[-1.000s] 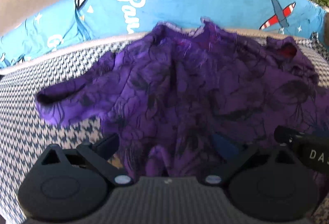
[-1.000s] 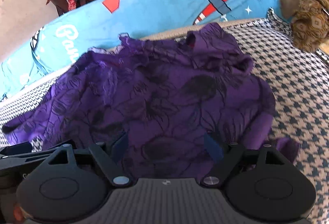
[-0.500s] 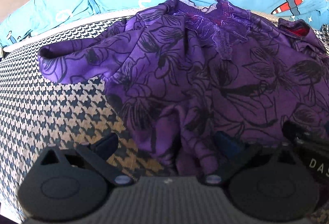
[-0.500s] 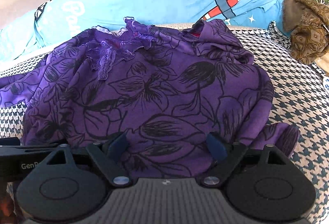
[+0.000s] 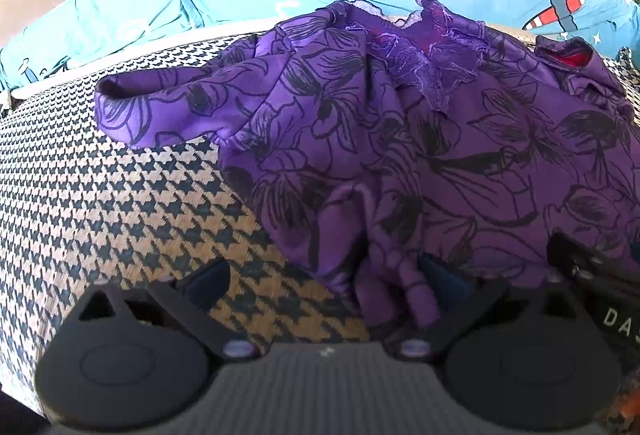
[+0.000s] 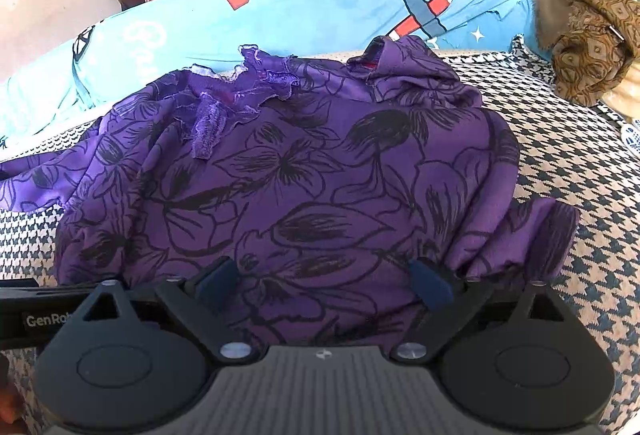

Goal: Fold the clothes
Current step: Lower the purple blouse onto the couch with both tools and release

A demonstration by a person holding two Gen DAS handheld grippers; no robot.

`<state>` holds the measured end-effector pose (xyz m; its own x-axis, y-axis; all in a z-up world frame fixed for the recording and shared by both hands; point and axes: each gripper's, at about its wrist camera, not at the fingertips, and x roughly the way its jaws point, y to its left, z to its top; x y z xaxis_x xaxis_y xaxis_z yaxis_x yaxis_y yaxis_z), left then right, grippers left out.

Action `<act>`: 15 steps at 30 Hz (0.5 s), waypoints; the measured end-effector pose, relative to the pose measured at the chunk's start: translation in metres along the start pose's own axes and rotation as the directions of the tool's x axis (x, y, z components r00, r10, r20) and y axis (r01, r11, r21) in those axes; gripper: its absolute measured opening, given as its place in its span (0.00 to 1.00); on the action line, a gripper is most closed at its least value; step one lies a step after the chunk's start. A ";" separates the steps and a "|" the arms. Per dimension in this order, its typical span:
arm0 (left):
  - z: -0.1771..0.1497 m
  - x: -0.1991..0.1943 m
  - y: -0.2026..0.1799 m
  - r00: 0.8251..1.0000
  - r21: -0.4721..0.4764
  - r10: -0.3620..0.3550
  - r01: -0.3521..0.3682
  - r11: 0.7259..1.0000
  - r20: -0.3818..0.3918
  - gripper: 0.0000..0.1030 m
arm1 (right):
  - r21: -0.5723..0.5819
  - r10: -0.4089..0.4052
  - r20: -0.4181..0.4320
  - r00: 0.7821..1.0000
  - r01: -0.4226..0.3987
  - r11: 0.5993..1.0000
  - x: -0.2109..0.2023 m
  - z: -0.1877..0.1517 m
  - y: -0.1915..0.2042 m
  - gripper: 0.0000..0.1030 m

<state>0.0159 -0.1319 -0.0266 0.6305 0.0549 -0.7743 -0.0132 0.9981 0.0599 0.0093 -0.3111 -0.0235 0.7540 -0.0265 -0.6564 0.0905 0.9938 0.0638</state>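
A purple garment (image 5: 460, 139) with a black flower print lies spread on the houndstooth cover (image 5: 120, 203), its lace neckline (image 6: 244, 91) at the far side. My left gripper (image 5: 324, 281) is open at the near hem. A bunched fold of the hem lies against its right finger (image 5: 440, 277), and the left finger (image 5: 208, 279) is over bare cover. My right gripper (image 6: 324, 283) straddles the near hem of the purple garment (image 6: 320, 171). Its jaws are opening, with cloth lying between the fingers and not pinched.
A blue sheet (image 6: 320, 7) with an aeroplane print rises behind the garment. A brown patterned cloth (image 6: 588, 35) is heaped at the far right. Bare houndstooth cover (image 6: 580, 163) lies to the right and left of the garment. Chairs and a fridge stand far behind.
Both grippers have sunk toward the cover and the garment has settled flat on it. The right gripper's fingers stand a little wider apart than before.
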 end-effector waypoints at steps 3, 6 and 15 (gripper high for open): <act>-0.003 -0.003 0.002 1.000 0.015 -0.011 0.011 1.000 0.018 1.00 | 0.002 0.009 0.009 1.000 -0.009 1.000 -0.001 -0.002 -0.001 0.95; -0.006 -0.007 0.002 1.000 0.026 -0.003 0.003 1.000 0.030 1.00 | 0.000 0.017 0.017 1.000 -0.017 1.000 -0.003 -0.004 -0.001 0.96; -0.011 -0.013 0.006 0.999 0.020 -0.011 0.010 1.000 0.036 1.00 | 0.019 0.018 0.017 1.000 -0.018 1.000 -0.005 -0.011 -0.006 1.00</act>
<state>-0.0006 -0.1258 -0.0230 0.6579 0.0432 -0.7519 0.0086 0.9979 0.0648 -0.0024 -0.3155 -0.0288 0.7662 -0.0107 -0.6425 0.0892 0.9920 0.0898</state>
